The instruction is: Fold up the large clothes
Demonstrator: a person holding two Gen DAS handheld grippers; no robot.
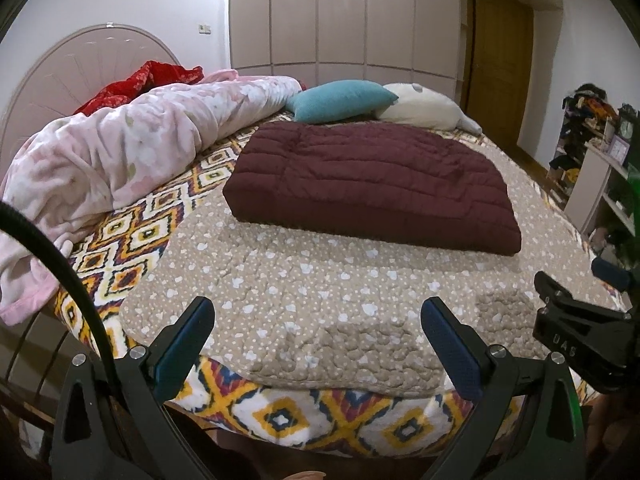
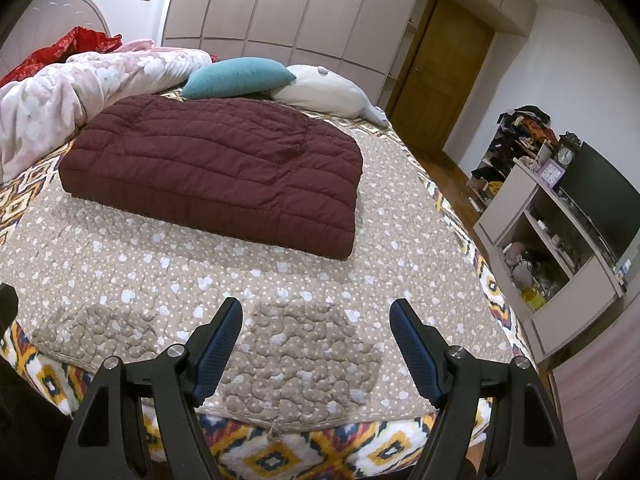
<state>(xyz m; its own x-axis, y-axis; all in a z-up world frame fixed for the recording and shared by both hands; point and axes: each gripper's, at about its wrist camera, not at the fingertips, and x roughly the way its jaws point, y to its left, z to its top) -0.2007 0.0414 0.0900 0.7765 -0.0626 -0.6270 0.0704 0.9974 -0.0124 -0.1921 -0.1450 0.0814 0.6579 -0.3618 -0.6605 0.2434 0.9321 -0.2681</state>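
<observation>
Maroon quilted coat (image 1: 372,184) lying folded into a thick rectangle mid-bed on the dotted quilt (image 1: 304,292), well back from the near edge; left gripper (image 1: 318,344) and right gripper (image 2: 316,350) hovering there, fingers apart, empty; folding apparently finished.

A: Folded maroon quilted coat (image 1: 372,184)?

B: Matt padded cloth, stitched in channels, soft-puffed. It lies on the beige quilted bedspread with white hearts (image 1: 304,300): matt cloth, pebbled stitching.

A: Below that, at the bed's near edge?

B: A fleecy patterned blanket in orange, white and navy diamonds (image 2: 276,456), napped. Along the far left edge, a pink floral plush blanket (image 1: 132,144), fuzzy.

A: Tools?

B: The left gripper (image 1: 318,344) and right gripper (image 2: 316,348): matt black plastic, blue ribbed pads, bright metal bolts. The beige wardrobe doors (image 1: 344,12) are glossy.
</observation>
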